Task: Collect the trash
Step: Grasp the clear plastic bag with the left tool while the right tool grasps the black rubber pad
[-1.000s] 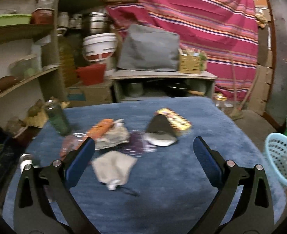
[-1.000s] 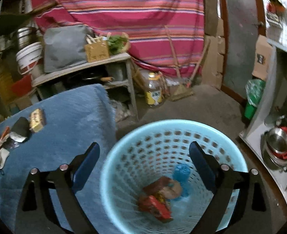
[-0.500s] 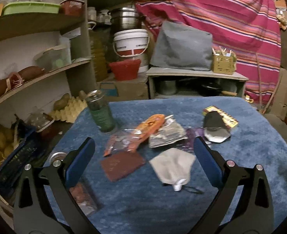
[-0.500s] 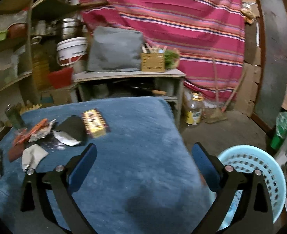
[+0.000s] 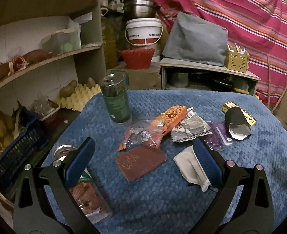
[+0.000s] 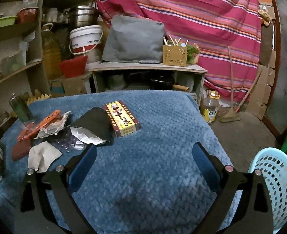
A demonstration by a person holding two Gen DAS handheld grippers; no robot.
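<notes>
Blue plush cloth covers the table [image 5: 162,204] in the left wrist view, and trash lies scattered across it. The left claw [image 5: 143,161] hangs wide open above the cloth, holding nothing, its blue pads well apart. Between the pads lies a flat brown packet [image 5: 141,162]. Just beside the right pad sits a crumpled beige pouch [image 5: 188,165], partly hidden by that pad. Beyond them, an orange snack wrapper [image 5: 168,120] overlaps a clear crinkled bag [image 5: 137,136] and touches a silver torn wrapper [image 5: 190,128]. A purple plastic packet [image 5: 219,136] lies beside a black pouch [image 5: 237,124] with a silver mouth. A dark green bottle [image 5: 116,99] stands upright near the far left edge. Under the left pad, a clear pack of reddish food [image 5: 86,197] lies by a metal-lidded jar [image 5: 63,152].

In the right wrist view, the right claw [image 6: 143,159] is also wide open and empty, over bare blue cloth [image 6: 153,185]. The trash pile sits to its left, near the table's left side. This view shows the yellow and maroon box [image 6: 122,118] clearly, touching the black pouch [image 6: 94,122]; the left wrist view shows only its edges. Only here is a pale blue perforated basket [image 6: 277,185] visible, on the floor at the lower right, beside the table.
</notes>
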